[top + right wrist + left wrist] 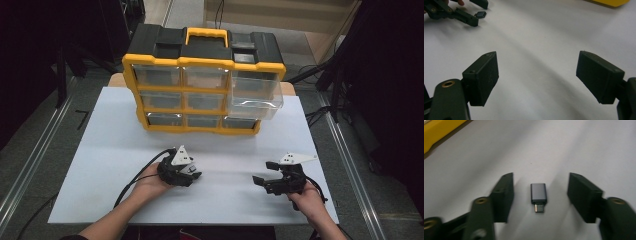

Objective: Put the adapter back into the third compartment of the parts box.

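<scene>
Grey metal, one small adapter (538,196) lies on the white worktop (115,150) between the left claw's (540,192) spread jaws, untouched. Right claw (537,75) gapes, holding nothing. Beyond, one yellow-black nine-drawer organiser (202,80), one drawer (255,97) out; dark room behind.

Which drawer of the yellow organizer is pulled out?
The top-right drawer of the organizer: its clear front juts forward past the yellow frame, while the other drawers sit flush in their slots.

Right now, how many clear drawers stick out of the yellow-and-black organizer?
1: the clear plastic drawer at the top right of the yellow-and-black plastic organizer is pulled out. The other eight sit flush.
</scene>
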The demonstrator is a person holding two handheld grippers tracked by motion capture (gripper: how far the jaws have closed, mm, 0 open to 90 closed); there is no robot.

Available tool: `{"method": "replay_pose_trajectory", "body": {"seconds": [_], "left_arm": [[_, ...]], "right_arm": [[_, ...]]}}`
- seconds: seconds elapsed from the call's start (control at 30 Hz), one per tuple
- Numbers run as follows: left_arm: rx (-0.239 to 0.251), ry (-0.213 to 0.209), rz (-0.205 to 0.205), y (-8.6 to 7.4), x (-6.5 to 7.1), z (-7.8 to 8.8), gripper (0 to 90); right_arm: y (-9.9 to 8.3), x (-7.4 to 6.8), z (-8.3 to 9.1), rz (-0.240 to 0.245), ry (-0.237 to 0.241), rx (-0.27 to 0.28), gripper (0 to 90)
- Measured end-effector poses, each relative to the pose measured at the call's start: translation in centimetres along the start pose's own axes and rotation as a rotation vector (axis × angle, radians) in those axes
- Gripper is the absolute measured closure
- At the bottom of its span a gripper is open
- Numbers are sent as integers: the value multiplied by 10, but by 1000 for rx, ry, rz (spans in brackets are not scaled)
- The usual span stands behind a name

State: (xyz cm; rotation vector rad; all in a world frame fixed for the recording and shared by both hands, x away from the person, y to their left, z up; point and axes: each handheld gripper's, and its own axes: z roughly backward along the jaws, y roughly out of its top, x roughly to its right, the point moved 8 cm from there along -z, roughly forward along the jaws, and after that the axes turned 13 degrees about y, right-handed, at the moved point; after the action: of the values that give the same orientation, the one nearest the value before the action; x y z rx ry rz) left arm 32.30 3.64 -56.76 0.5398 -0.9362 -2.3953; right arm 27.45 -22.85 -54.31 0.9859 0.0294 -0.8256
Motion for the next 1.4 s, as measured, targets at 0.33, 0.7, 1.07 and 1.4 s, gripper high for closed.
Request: {"method": "replay_pose_trajectory", "body": {"seconds": [0.33, 0.7, 1.07, 1.4], "left_arm": [[-4, 1, 87, 0, -11, -1, 778], [-47, -96, 187, 2, -18, -2, 777], [-51, -165, 203, 15, -17, 5, 778], [-13, -216, 161, 37, -17, 26, 778]], "right_arm": [[0, -2, -1, 18, -4, -11, 163], [1, -2, -1, 13, 10, 2, 164], [4, -2, -1, 3, 32, 25, 166], [4, -4, 2, 14, 33, 23, 168]]}}
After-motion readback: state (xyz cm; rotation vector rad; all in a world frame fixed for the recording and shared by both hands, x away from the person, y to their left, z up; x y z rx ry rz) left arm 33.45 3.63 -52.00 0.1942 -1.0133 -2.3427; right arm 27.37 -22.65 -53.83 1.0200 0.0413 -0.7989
